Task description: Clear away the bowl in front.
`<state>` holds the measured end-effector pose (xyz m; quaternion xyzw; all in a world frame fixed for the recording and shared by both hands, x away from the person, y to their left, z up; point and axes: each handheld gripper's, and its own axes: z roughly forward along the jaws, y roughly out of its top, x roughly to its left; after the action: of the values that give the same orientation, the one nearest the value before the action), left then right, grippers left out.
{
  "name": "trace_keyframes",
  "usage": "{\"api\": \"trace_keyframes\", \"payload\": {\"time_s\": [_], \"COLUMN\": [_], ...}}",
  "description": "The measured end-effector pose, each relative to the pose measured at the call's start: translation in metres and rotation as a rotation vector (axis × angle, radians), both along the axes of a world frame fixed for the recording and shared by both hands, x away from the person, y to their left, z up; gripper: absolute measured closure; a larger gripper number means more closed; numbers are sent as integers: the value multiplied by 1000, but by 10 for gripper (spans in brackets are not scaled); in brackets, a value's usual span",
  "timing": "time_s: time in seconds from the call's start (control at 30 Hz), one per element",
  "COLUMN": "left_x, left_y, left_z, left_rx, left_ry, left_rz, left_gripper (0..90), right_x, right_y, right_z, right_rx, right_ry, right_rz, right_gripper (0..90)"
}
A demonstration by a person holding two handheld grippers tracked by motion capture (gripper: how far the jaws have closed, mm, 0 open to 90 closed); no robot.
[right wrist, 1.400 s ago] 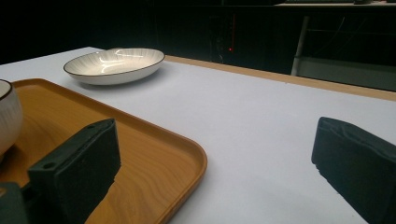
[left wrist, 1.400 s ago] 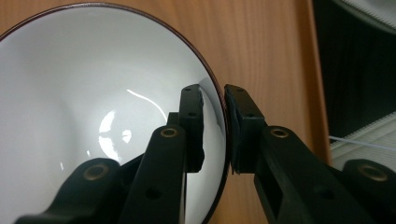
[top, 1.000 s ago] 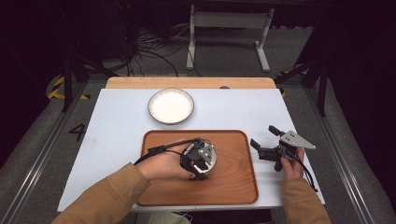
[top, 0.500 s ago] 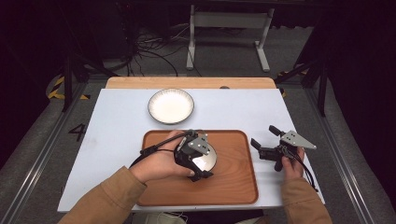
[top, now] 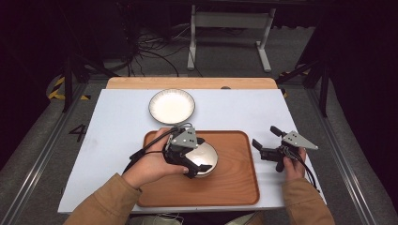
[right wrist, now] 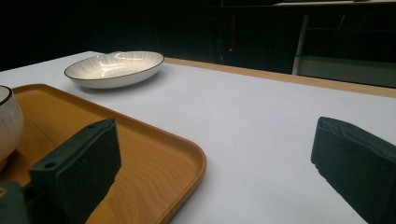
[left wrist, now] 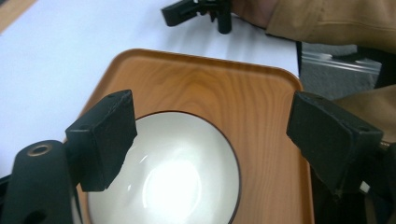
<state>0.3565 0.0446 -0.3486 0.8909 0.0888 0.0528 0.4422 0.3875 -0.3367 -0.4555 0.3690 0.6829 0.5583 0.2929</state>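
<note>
Bowl (top: 205, 158) sits on the wooden tray (top: 234, 185), in its left half, white inside with a dark rim. The left gripper (left wrist: 212, 140) hovers directly above it with jaws spread wide, one pad over the bowl's left rim and the other out over bare tray wood; nothing lies between them. The right gripper (top: 268, 142) rests on the white tabletop (top: 112, 122) just right of the tray, jaws likewise wide apart and empty, pointing left and far. In the right gripper view the tray's corner lies between its pads. A shallow white plate (top: 172, 105) with a dark rim stands on the tabletop beyond the tray's far edge, apart from it.
</note>
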Motion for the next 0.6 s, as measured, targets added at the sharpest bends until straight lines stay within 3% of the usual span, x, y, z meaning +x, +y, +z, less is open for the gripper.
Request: {"api": "trace_keyframes", "payload": {"time_s": [0.33, 0.43, 0.6], "left_x": [-3, -1, 1], "left_y": [28, 37, 54], "left_z": [-2, -4, -7], "left_rx": [-78, -101, -146], "left_ry": [-32, -36, -42], "left_rz": [90, 92, 141], "left_gripper": [87, 45, 47], "right_x": [0, 0, 0], "right_y": [0, 0, 0], "right_z": [0, 0, 0], "right_rx": [-5, -8, -9], "right_ry": [-1, -3, -4], "right_rz": [5, 6, 7], "right_gripper": [18, 18, 18]}}
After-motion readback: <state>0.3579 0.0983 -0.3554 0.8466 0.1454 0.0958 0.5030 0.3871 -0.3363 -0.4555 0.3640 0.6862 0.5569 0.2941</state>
